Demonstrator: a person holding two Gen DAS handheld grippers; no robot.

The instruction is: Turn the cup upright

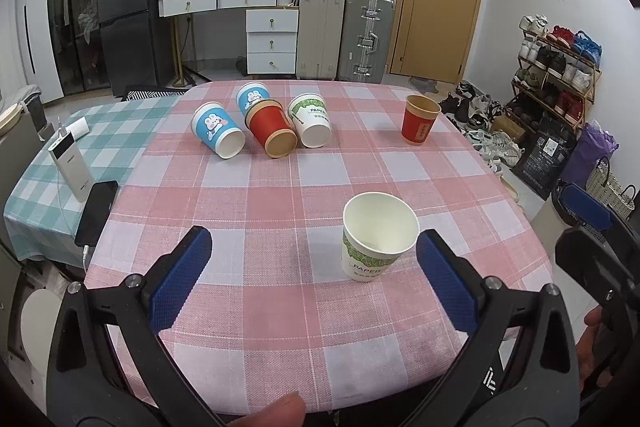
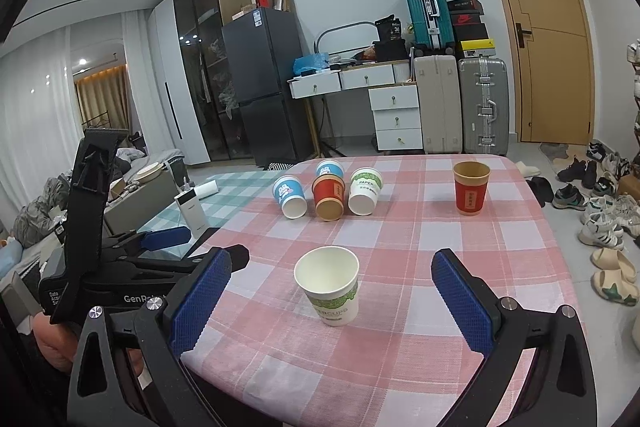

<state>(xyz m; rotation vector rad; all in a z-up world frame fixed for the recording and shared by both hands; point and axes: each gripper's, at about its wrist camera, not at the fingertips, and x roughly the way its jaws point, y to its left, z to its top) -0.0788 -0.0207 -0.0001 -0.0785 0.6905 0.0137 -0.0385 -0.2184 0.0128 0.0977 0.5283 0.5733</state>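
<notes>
A white and green paper cup stands upright on the pink checked table; it also shows in the right wrist view. A red cup stands upright at the far right. Several cups lie on their sides at the back: a blue rabbit cup, a red cup, a white and green cup and a second blue cup behind. My left gripper is open and empty, just in front of the near cup. My right gripper is open and empty, the cup between its fingers' line.
A power bank and a phone lie on the green checked cloth at the left. Beyond the table stand a fridge, drawers, suitcases and a door. Shoes cover the floor at the right.
</notes>
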